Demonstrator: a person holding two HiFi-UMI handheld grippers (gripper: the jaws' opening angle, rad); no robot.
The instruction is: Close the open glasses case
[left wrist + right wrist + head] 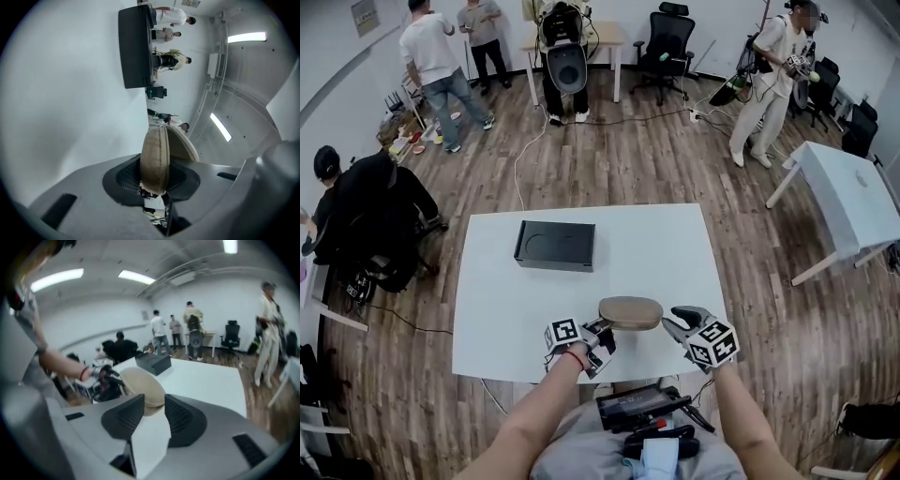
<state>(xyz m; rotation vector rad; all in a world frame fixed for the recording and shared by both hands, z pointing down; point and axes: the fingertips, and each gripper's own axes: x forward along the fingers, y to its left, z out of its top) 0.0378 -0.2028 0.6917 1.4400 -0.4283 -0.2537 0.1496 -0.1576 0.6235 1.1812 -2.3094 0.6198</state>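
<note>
- Head view: a tan, oval, fabric-covered glasses case (630,312) sits over the white rectangular table (497,309). It is on the person's side of the black rectangular box (555,246), well apart from it and a little to its right.
- The case's long axis runs left to right, roughly in line with the box's long side. The left gripper (600,332) meets its left end and the right gripper (671,324) sits just at its right end. Both grippers are farther from the box than the case is.
- Left gripper view: the left gripper (157,178) pinches one end of the case (152,161) between its ribbed pads. The case points straight out along the jaws towards the box (135,47).
- The zip seam faces this camera, and one shell flares away from the other on one side, so I judge the case not fully shut.
- Right gripper view: the right gripper (153,411) has its jaws spread, with bare table showing through the gap. The rounded end of the case (140,387) sits right at the jaw tips, on the box side (154,363). I see no clear press on it.
- The left gripper (105,378) holds the far end of the case.
- Judgement: the left gripper steadies the case. The right gripper is free and already at the opposite end along the long axis, so it is placed to squeeze the two shells together.
</note>
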